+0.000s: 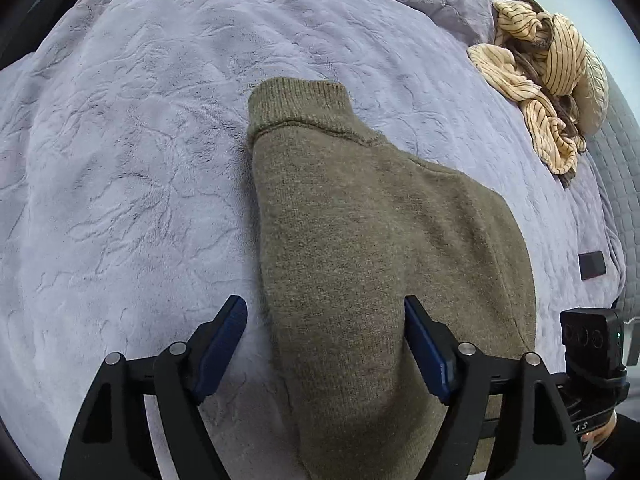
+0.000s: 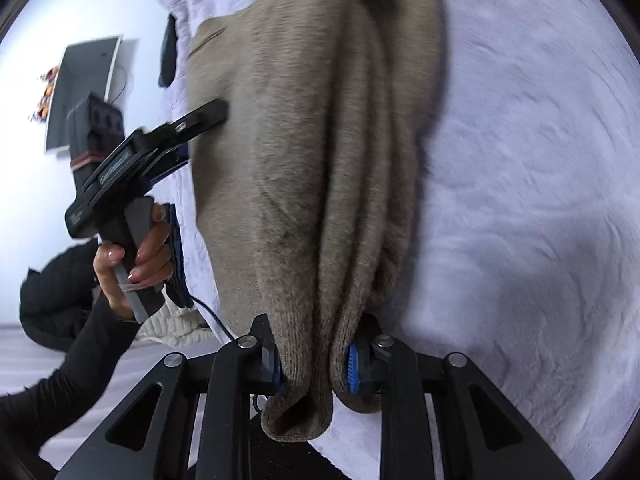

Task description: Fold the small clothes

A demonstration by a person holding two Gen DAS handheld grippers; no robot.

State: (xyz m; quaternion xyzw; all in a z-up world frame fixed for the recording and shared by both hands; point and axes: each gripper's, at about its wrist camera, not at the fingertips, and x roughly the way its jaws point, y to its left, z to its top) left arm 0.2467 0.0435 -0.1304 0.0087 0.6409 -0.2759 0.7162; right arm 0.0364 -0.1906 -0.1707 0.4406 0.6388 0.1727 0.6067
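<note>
Lavender plush blanket [image 1: 120, 160] is spread over the bed. Left claw [image 1: 326, 340] is seen wide open in the left wrist view, hovering low over the near part of the olive-brown knit sweater [image 1: 360, 240]; the left finger sits over bare blanket, the right finger is pressed against the knit. Nothing is gripped. Sweater is laid at centre on the blanket, ribbed collar [image 1: 300, 100] pointing far. A crumpled cream striped garment [image 1: 536, 80] is piled far right, well apart from the sweater. A small dark tag [image 1: 592, 265] is seen at the blanket's right edge.

In the right wrist view, the left claw [image 2: 208, 116] is seen at left, held by a hand [image 2: 132, 256] with a black sleeve, its tip at the sweater's [image 2: 320, 140] left edge. Right claw [image 2: 316, 360] is closed on a bunched, folded edge of the sweater, fabric pinched between the blue pads [image 2: 354, 368] and hanging below them. Rest of the sweater is stretched away toward the far side over the blanket [image 2: 520, 200]. Frame is slightly motion-blurred.
</note>
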